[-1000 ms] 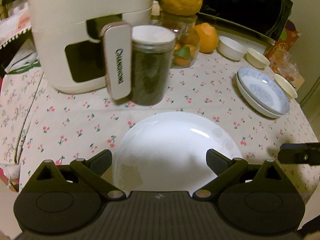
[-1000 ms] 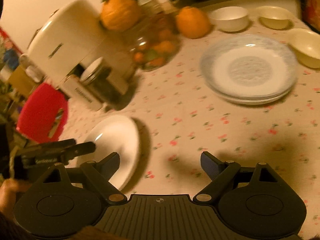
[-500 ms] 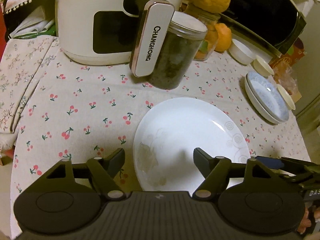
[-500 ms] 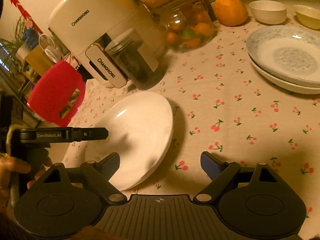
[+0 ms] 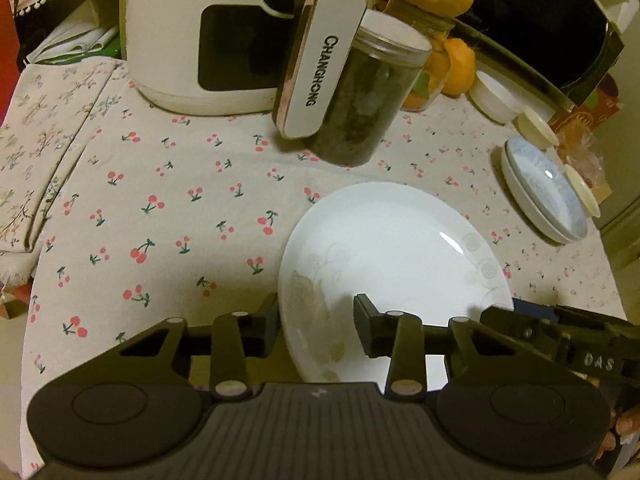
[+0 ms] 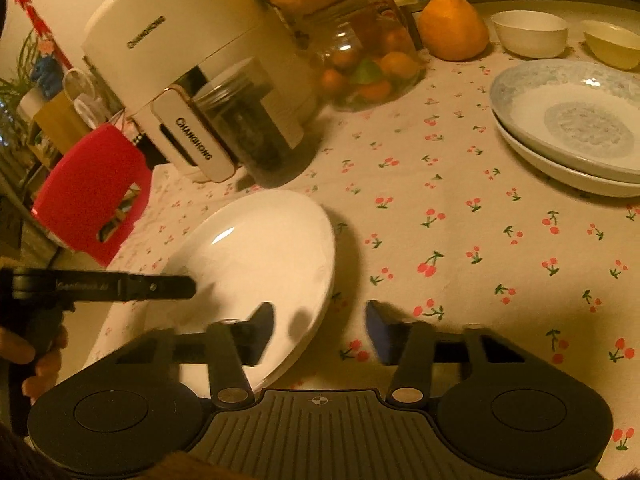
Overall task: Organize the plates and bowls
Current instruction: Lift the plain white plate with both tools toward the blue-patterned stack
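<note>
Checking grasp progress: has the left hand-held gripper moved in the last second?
Yes. Against the white plate, the left hand-held gripper has shifted left to straddle its rim, jaws narrower but not yet shut.

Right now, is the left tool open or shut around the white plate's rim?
Open. The left tool straddles the white plate at its near rim, one finger outside the edge, the other over the plate, with a clear gap showing on both sides.

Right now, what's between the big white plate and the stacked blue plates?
Only bare cherry tablecloth lies between the white plate and the stacked blue plates; the right wrist view shows this best.
</note>
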A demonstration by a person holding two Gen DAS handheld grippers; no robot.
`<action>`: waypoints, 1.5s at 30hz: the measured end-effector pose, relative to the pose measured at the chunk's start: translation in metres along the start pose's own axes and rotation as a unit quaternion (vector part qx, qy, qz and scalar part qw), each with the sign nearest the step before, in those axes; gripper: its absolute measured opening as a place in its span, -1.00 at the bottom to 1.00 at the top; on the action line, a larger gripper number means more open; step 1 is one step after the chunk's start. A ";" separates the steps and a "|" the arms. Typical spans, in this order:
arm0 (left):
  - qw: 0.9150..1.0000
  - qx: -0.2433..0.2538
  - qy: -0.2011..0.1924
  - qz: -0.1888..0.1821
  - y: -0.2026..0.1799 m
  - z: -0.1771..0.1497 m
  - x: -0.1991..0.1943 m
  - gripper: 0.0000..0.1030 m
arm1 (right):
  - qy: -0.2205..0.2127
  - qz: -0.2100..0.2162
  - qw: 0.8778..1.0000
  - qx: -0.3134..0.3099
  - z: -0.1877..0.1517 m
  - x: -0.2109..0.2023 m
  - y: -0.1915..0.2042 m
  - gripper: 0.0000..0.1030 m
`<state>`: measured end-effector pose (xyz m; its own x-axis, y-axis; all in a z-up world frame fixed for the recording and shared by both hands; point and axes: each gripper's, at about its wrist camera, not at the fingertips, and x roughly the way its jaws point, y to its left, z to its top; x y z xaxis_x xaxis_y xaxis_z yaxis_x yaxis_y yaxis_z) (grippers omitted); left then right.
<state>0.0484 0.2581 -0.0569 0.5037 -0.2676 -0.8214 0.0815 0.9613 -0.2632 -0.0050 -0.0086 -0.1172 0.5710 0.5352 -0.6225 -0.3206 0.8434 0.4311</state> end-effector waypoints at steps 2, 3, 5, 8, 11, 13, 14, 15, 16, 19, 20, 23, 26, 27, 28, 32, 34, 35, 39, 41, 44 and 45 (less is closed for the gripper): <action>1.000 0.000 0.003 0.004 0.001 -0.001 0.000 -0.46 | 0.001 -0.001 1.000 0.004 0.001 0.002 -0.002 -0.54; 1.000 0.001 0.002 0.006 0.002 -0.002 -0.001 -0.52 | 0.003 0.004 1.000 0.006 0.002 0.003 -0.002 -0.58; 1.000 0.002 0.000 0.008 0.003 -0.003 -0.002 -0.56 | 0.006 0.016 1.000 0.007 0.003 0.003 -0.001 -0.74; 1.000 0.007 -0.001 0.008 0.001 -0.004 -0.003 -0.57 | 0.006 0.012 1.000 0.005 0.004 0.002 0.001 -0.73; 1.000 0.016 -0.004 0.006 -0.004 -0.004 -0.004 -0.57 | 0.004 0.011 1.000 0.013 0.007 0.001 -0.002 -0.73; 1.000 0.019 -0.009 0.003 -0.007 -0.004 -0.005 -0.57 | 0.001 0.008 1.000 0.011 0.009 -0.002 -0.003 -0.73; 1.000 0.020 -0.012 0.002 -0.008 -0.003 -0.005 -0.57 | 0.001 0.008 1.000 0.013 0.010 -0.003 -0.005 -0.73; 1.000 0.020 -0.015 0.000 -0.010 -0.003 -0.006 -0.57 | 0.000 0.009 1.000 0.016 0.011 -0.005 -0.006 -0.73; 1.000 0.019 -0.019 -0.003 -0.011 -0.002 -0.007 -0.57 | -0.002 0.009 1.000 0.017 0.012 -0.007 -0.008 -0.73; 0.999 0.020 -0.026 -0.008 -0.017 0.000 -0.006 -0.57 | -0.007 0.008 1.000 0.018 0.014 -0.011 -0.012 -0.73; 0.999 0.021 -0.027 -0.008 -0.019 0.001 -0.006 -0.57 | -0.008 0.008 1.000 0.020 0.015 -0.013 -0.014 -0.73; 0.999 0.022 -0.031 -0.011 -0.026 0.004 -0.005 -0.57 | -0.010 0.007 1.000 0.025 0.018 -0.018 -0.018 -0.73; 0.999 0.025 -0.037 -0.015 -0.033 0.007 -0.004 -0.57 | -0.012 0.006 1.000 0.028 0.022 -0.024 -0.024 -0.73; 0.999 0.026 -0.039 -0.017 -0.036 0.008 -0.004 -0.57 | -0.013 0.005 0.999 0.028 0.023 -0.026 -0.026 -0.73; 0.999 0.027 -0.041 -0.019 -0.038 0.010 -0.003 -0.57 | -0.014 0.004 0.999 0.029 0.024 -0.029 -0.029 -0.73; 0.998 0.033 -0.045 -0.026 -0.051 0.013 0.001 -0.57 | -0.018 -0.001 0.999 0.033 0.028 -0.038 -0.038 -0.73; 0.998 0.037 -0.044 -0.029 -0.057 0.014 0.003 -0.57 | -0.020 -0.005 0.999 0.036 0.030 -0.042 -0.044 -0.73; 0.998 0.039 -0.044 -0.031 -0.060 0.015 0.004 -0.57 | -0.021 -0.006 0.999 0.037 0.031 -0.044 -0.047 -0.73; 0.997 0.043 -0.045 -0.035 -0.071 0.018 0.009 -0.57 | -0.024 -0.011 0.999 0.042 0.036 -0.053 -0.057 -0.73; 0.997 0.044 -0.047 -0.038 -0.077 0.021 0.011 -0.57 | -0.026 -0.012 0.999 0.046 0.039 -0.056 -0.062 -0.73; 0.997 0.044 -0.052 -0.041 -0.086 0.025 0.014 -0.57 | -0.030 -0.014 0.998 0.051 0.044 -0.061 -0.070 -0.73; 0.997 0.043 -0.054 -0.042 -0.088 0.026 0.015 -0.57 | -0.031 -0.014 0.998 0.053 0.045 -0.063 -0.072 -0.73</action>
<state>0.0713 0.1711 -0.0324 0.5809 -0.3429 -0.7382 0.1986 0.9392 -0.2800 0.0161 -0.1057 -0.0796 0.6255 0.5043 -0.5954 -0.2240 0.8470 0.4821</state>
